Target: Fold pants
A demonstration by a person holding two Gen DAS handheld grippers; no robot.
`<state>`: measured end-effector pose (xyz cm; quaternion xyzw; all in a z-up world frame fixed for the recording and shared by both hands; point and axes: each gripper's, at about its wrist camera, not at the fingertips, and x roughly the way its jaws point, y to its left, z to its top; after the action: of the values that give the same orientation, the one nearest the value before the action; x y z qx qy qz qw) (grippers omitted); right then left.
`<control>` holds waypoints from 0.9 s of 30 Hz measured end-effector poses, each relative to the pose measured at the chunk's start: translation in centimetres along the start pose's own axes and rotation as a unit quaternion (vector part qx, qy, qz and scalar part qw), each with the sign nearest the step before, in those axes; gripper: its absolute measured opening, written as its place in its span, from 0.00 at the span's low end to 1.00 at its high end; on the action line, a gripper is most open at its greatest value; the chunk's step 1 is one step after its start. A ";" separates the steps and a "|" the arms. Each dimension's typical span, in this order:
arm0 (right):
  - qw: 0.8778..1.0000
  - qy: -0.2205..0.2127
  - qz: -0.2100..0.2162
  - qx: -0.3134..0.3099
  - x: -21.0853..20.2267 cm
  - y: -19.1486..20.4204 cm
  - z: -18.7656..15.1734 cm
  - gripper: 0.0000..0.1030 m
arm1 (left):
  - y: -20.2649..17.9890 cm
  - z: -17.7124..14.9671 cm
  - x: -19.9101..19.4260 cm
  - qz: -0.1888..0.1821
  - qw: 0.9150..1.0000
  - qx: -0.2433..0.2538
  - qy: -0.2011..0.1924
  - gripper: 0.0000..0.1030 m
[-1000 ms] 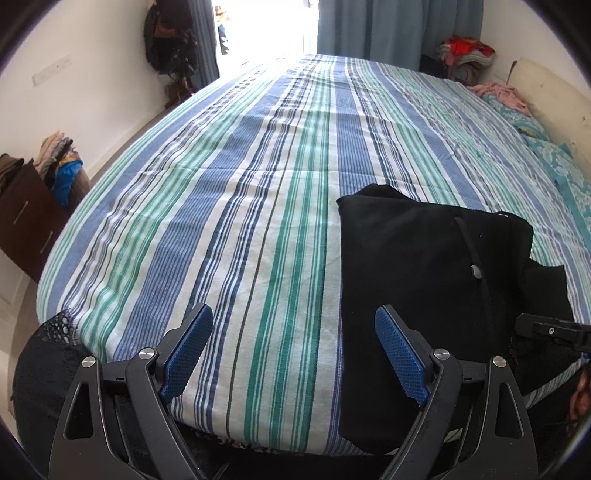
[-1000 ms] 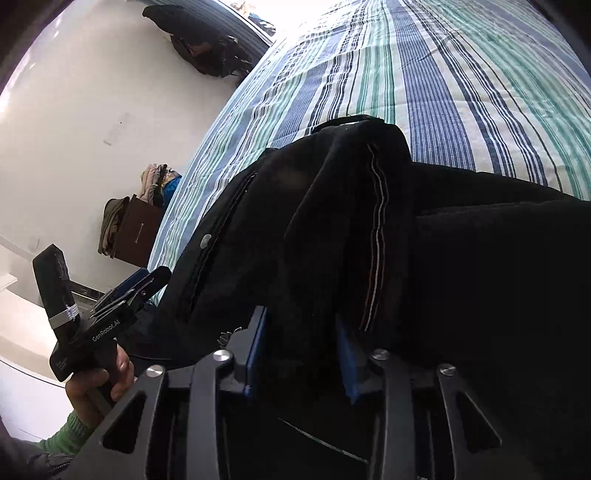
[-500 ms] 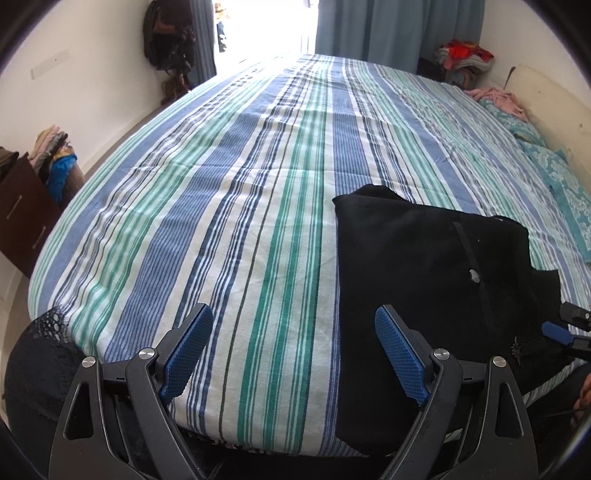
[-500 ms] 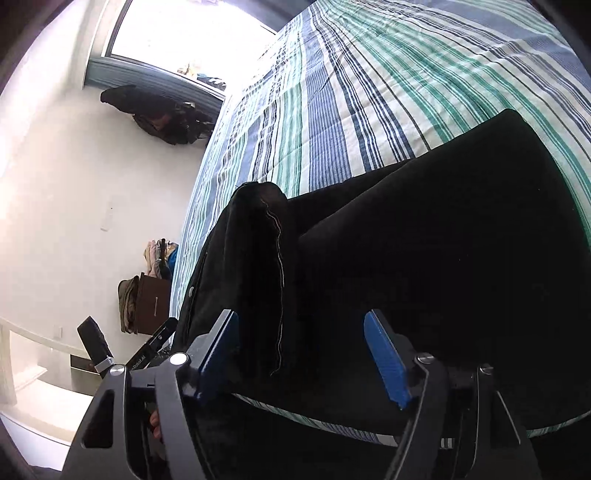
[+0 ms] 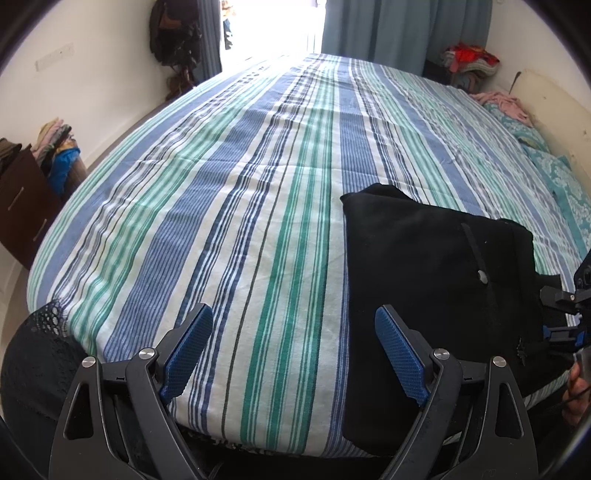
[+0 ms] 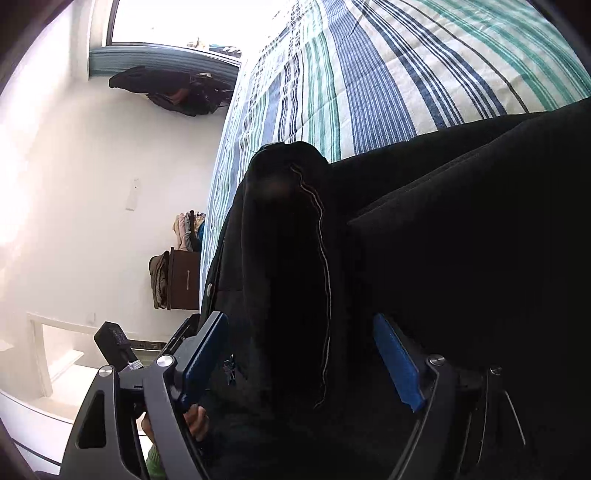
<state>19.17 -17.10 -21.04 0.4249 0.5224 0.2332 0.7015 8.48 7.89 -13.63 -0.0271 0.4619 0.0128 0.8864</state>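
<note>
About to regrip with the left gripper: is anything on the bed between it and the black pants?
Nothing visible. The left gripper stands open above bare striped bedsheet, and the pants lie just beside its right finger, with no object between.

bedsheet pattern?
The bedsheet has blue, green and white stripes running lengthwise. Left wrist view shows it best.

A striped bedsheet (image 5: 229, 221) in blue, green and white is covering the bed and spreading out ahead of the jaws. Far beyond them blue curtains (image 5: 402, 29) are hanging beside a bright window (image 5: 273, 26), while off to their left a dark dresser (image 5: 22, 206) is carrying piled clothes (image 5: 55, 151).
</note>
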 end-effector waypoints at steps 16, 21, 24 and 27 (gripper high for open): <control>0.987 0.020 -0.075 -0.138 4.7 7.9 -0.4 0.21 | 1.0 0.1 0.4 -0.003 1.000 -0.022 0.000 0.88; 0.989 -0.015 0.020 -0.143 1.1 13.8 -0.2 0.19 | 3.3 0.6 0.7 -0.002 0.997 -0.074 -0.001 0.88; 0.988 -0.034 0.047 -0.145 -2.3 15.3 0.4 0.19 | 4.3 0.5 0.8 -0.003 0.996 -0.094 0.002 0.88; 0.988 -0.047 0.042 -0.140 -5.8 14.4 1.0 0.19 | 4.5 0.4 1.1 -0.008 0.995 -0.102 0.008 0.88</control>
<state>19.74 -14.32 -5.73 0.3547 0.4326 0.3133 0.7673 9.23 12.36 -14.49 -0.1205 0.4650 0.0527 0.8755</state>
